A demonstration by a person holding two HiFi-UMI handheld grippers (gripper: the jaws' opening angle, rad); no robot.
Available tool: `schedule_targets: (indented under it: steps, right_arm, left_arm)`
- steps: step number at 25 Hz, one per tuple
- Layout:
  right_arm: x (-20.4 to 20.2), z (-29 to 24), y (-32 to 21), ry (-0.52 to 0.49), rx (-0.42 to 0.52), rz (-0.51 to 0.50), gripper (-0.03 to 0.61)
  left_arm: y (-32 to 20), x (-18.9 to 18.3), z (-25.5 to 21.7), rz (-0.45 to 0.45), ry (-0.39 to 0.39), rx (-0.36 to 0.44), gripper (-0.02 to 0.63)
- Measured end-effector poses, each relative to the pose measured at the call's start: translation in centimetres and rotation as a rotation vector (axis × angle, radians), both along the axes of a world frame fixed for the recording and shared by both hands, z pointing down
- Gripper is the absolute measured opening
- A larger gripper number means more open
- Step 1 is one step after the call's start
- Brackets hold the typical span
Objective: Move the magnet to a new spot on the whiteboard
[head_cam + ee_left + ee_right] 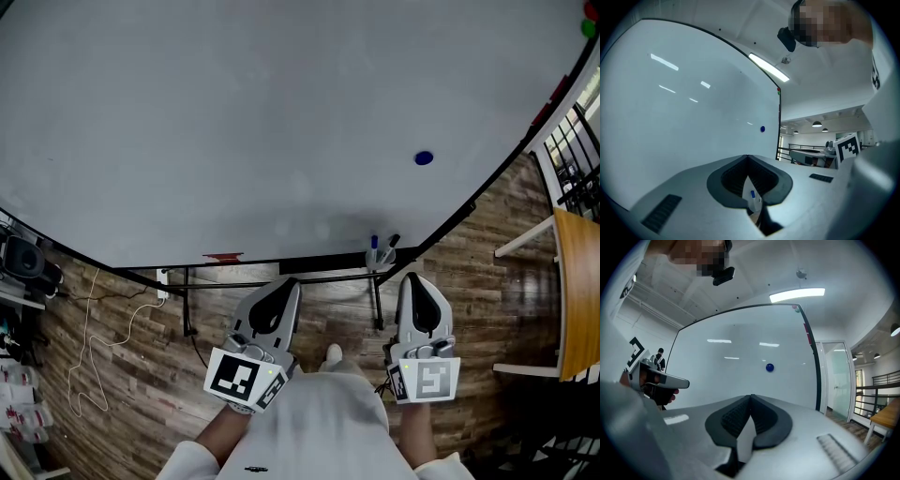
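Blue and small, the magnet (424,158) clings to the whiteboard (234,112) toward its right side, above the marker tray (380,251) and well apart from both grippers. The left gripper (289,284) and the right gripper (413,279) are each closed tip to tip with nothing between the jaws, held low before the board's bottom edge. The main risk, as I judge it, is arriving at the magnet with the jaws closed: the tips would shove it along the slick board instead of taking it. Even with the jaws opened, the disc looks shallow and round, so a pinch on its rim could slip and drop it to the wooden floor (487,281). The right gripper is nearer; reaching across with the left would invite a clash.
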State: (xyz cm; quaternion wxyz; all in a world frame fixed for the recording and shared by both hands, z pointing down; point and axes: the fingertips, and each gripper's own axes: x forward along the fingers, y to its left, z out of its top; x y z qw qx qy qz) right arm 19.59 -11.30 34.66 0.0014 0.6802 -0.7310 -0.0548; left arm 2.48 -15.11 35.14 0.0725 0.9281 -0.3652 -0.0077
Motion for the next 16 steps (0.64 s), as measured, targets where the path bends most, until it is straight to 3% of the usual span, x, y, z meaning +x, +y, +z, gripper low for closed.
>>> schedule_targets:
  steps: [16]
  right_arm:
    - [0.20,0.52,-0.18,-0.008,-0.015,-0.008,0.005]
  left_arm:
    - [-0.22,0.59,-0.04,0.004,-0.001,0.003,0.006]
